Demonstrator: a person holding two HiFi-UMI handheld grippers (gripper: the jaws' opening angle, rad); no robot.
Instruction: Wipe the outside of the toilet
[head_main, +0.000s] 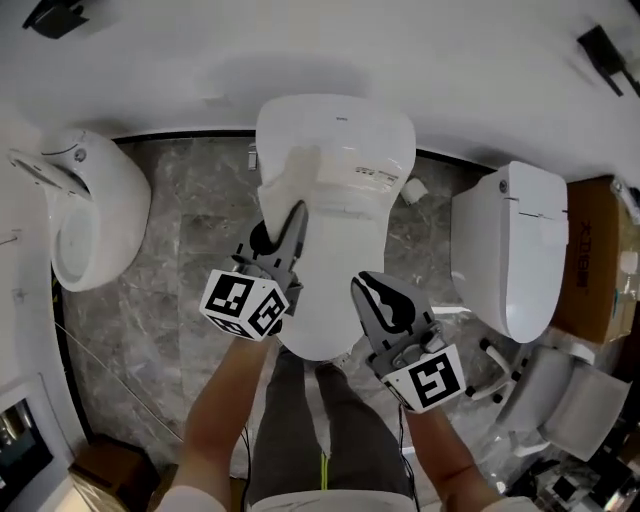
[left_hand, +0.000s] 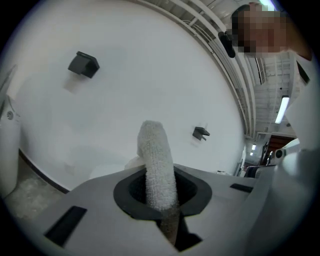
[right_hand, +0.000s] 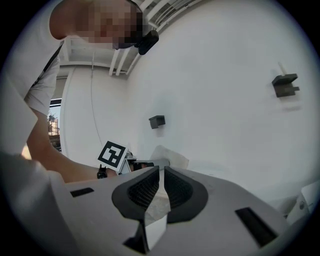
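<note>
The white toilet (head_main: 335, 150) stands in the middle of the head view with its lid down. My left gripper (head_main: 292, 222) hovers over the left side of the lid, shut on a white terry cloth (head_main: 292, 178) that lies against the lid. In the left gripper view the rolled cloth (left_hand: 156, 160) sticks up from between the pads of the left gripper (left_hand: 161, 194). My right gripper (head_main: 378, 296) hangs over the toilet's front right edge, shut and holding nothing. The right gripper view shows the right gripper (right_hand: 161, 186) with its pads almost touching, and the cloth (right_hand: 171, 157) beyond them.
A second white fixture (head_main: 92, 212) stands at the left and another toilet (head_main: 522, 250) at the right, with a cardboard box (head_main: 596, 262) behind it. The floor (head_main: 185, 240) is grey marble tile. The person's grey trousers (head_main: 300, 430) are right before the toilet.
</note>
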